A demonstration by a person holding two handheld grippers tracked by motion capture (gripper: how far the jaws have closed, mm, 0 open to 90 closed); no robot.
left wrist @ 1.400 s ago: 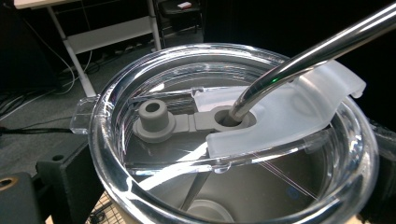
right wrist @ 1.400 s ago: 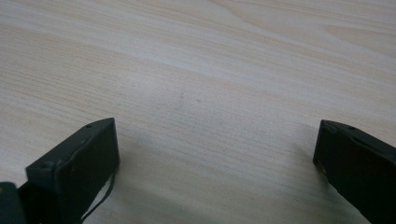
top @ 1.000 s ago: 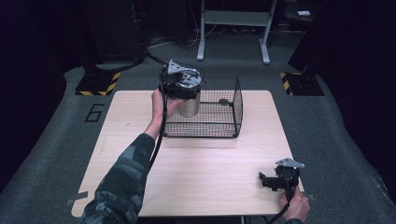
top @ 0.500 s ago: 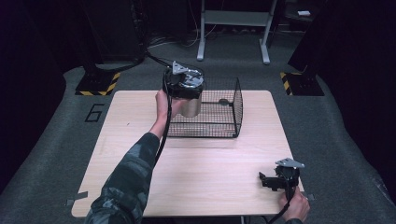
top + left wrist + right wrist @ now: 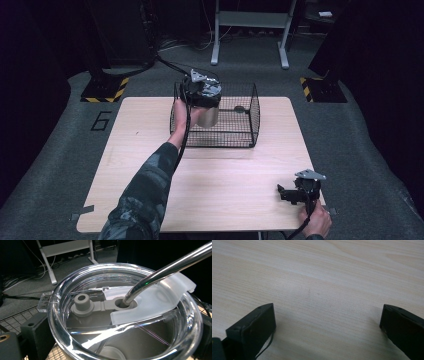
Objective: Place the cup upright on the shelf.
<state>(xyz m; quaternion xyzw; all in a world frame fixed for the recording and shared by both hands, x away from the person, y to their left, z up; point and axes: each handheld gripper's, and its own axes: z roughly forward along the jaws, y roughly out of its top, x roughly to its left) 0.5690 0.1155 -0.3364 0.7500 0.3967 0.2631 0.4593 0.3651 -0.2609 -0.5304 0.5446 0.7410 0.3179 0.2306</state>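
Observation:
A steel tumbler (image 5: 209,116) with a clear lid (image 5: 75,285) and a metal straw (image 5: 170,266) hangs at the left end of a black wire basket (image 5: 253,116). My left gripper (image 5: 200,91) is shut on the tumbler's top from the left, with one black jaw against the rim at the lower left of the left gripper view. The tumbler's lower part sits behind the basket's mesh; whether it touches the floor of the basket I cannot tell. My right gripper (image 5: 285,194) rests near the table's front right corner. Its jaws stand wide apart over bare wood (image 5: 324,277), holding nothing.
The light wooden table (image 5: 150,150) stands on grey carpet. A small dark object (image 5: 240,108) lies inside the basket toward its right. A white metal stand (image 5: 250,20) and black-and-yellow striped bases (image 5: 105,90) sit on the floor beyond the table.
My left gripper has carried the tumbler slightly right and down, further over the basket's left end. The right gripper has not moved.

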